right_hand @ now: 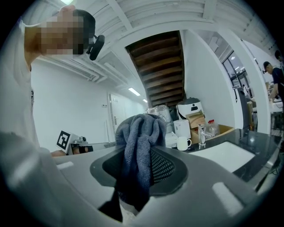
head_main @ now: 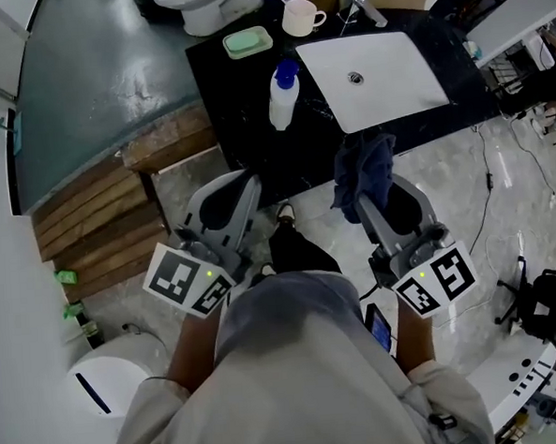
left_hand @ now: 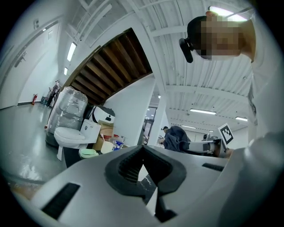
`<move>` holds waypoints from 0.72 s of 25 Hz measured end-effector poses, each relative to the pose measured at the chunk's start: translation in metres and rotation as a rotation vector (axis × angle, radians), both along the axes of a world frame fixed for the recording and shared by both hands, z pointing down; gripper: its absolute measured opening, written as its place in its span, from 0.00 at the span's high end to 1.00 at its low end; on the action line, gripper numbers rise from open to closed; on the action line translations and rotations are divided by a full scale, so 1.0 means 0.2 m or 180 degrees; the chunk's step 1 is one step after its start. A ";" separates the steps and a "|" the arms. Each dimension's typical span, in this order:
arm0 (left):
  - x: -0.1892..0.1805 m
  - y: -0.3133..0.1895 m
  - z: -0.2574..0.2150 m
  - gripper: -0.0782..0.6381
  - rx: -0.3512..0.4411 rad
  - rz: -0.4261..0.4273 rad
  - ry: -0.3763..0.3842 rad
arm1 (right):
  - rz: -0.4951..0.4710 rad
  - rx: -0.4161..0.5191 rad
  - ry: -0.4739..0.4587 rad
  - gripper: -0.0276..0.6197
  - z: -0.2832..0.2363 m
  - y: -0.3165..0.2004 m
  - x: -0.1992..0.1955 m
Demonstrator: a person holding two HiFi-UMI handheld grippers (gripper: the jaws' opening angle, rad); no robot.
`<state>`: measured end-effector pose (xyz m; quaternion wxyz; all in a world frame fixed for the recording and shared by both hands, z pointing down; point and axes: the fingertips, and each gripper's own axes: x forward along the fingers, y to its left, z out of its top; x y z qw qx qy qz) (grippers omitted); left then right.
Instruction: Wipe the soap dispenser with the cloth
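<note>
Cloth (right_hand: 138, 142), dark blue-grey, clamped between jaws of right gripper (head_main: 369, 209); bunches above jaws, tail hangs below. In head view, cloth at frame centre, over front edge of black counter (head_main: 244, 125). Left gripper (left_hand: 143, 155): jaws together, nothing between them. Dispenser (head_main: 283, 94), white with blue top, upright on counter, upper centre of head view, just left of white sink (head_main: 382, 79); apart from cloth and both grippers. Mug (head_main: 300, 18) and green dish (head_main: 248, 43) above dispenser in frame.
</note>
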<state>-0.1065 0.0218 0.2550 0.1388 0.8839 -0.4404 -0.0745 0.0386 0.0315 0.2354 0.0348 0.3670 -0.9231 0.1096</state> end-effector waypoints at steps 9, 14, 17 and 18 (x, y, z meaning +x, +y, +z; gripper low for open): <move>-0.08 -0.32 0.09 0.88 -0.0188 -0.0207 -0.0190 | -0.0202 -0.0157 -0.0138 0.76 0.10 -0.41 -0.03; -0.07 -0.49 0.10 0.88 -0.0164 -0.0231 -0.0325 | -0.0271 -0.0135 -0.0200 0.76 0.11 -0.58 -0.03; -0.04 -0.59 0.11 0.88 -0.0098 -0.0226 -0.0417 | -0.0294 -0.0106 -0.0223 0.76 0.11 -0.68 -0.01; -0.03 -0.62 0.12 0.88 -0.0091 -0.0218 -0.0445 | -0.0302 -0.0093 -0.0228 0.76 0.11 -0.71 0.00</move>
